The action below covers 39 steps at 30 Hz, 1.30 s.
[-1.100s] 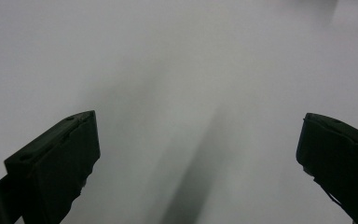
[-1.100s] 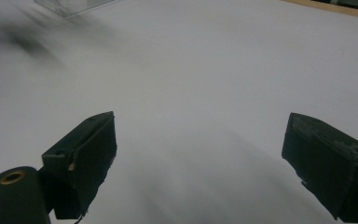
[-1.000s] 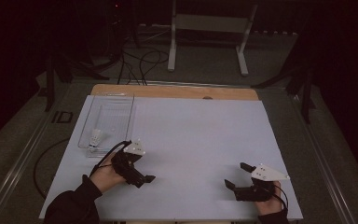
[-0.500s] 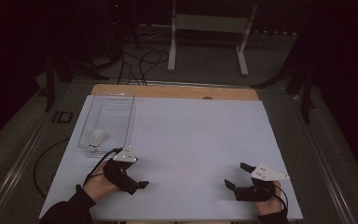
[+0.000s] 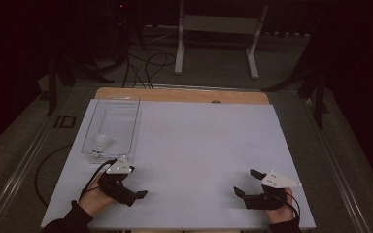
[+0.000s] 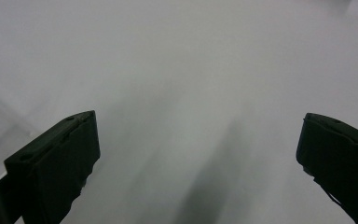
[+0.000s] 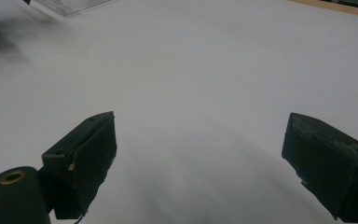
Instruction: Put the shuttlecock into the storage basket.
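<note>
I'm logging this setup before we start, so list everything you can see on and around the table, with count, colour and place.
Table cover: one, white, spread over most of the tabletop.
Tabletop edge: one strip, light wood, showing along the far side.
Tray: one, clear plastic, far left on the cover.
Shuttlecock: one, white, lying in the near end of the tray.
Stand: one, white frame, on the floor beyond the table.
Cables: several, dark, on the floor beyond the table.
Left gripper: one, black with a grey plate, near left, jaws wide apart and holding nothing.
Right gripper: one, black with a grey plate, near right, jaws wide apart and holding nothing.
</note>
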Available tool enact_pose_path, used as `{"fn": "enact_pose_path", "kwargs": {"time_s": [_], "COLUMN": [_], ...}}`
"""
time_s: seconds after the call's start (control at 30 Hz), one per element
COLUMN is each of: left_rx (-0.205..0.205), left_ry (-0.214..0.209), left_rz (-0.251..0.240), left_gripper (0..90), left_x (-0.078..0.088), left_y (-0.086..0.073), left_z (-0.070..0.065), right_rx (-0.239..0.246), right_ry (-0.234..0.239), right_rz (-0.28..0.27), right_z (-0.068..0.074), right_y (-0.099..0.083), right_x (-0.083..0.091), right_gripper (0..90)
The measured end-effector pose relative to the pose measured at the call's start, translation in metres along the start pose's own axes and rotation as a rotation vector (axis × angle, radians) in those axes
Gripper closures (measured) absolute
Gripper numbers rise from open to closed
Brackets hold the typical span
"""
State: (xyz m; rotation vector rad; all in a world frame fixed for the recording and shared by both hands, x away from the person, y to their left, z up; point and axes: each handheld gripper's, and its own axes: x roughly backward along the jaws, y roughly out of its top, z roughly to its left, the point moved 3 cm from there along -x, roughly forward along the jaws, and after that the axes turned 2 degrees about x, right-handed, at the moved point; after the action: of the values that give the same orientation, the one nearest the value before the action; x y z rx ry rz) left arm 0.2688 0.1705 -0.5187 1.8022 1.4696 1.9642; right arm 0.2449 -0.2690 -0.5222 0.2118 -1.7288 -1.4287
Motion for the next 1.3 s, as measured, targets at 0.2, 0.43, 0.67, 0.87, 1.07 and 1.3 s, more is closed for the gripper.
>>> {"fn": "enact_pose_path", "kwargs": {"time_s": [0.2,0.43,0.67,0.87,1.07,1.3], "left_rx": [0.022,0.056,0.068,0.061,0.087,0.087], "left_ry": [0.025,0.041,0.048,0.071,0.157,0.163], "left_rz": [-0.016,-0.038,-0.091,-0.077,-0.064,-0.114], "left_gripper": [0.2,0.2,0.2,0.2,0.2,0.2], "left_x": [0.004,0.003,0.003,0.0,-0.003,-0.003], "left_y": [-0.008,-0.016,-0.018,-0.016,-0.015,-0.02], "left_z": [0.0,0.002,0.005,0.005,0.008,0.006], "right_rx": [0.003,0.004,0.001,0.003,0.007,0.011], "right_ry": [0.0,0.0,0.001,0.005,0.011,0.02], "right_rz": [0.003,0.002,0.005,0.013,0.02,0.023], "right_z": [0.0,0.0,0.0,0.001,0.001,0.002], "right_y": [0.0,0.0,0.0,-0.001,-0.001,-0.002], "right_x": [-0.001,0.0,-0.001,-0.002,-0.004,-0.005], "right_gripper": [10.0,10.0,10.0,10.0,9.9,10.0]}}
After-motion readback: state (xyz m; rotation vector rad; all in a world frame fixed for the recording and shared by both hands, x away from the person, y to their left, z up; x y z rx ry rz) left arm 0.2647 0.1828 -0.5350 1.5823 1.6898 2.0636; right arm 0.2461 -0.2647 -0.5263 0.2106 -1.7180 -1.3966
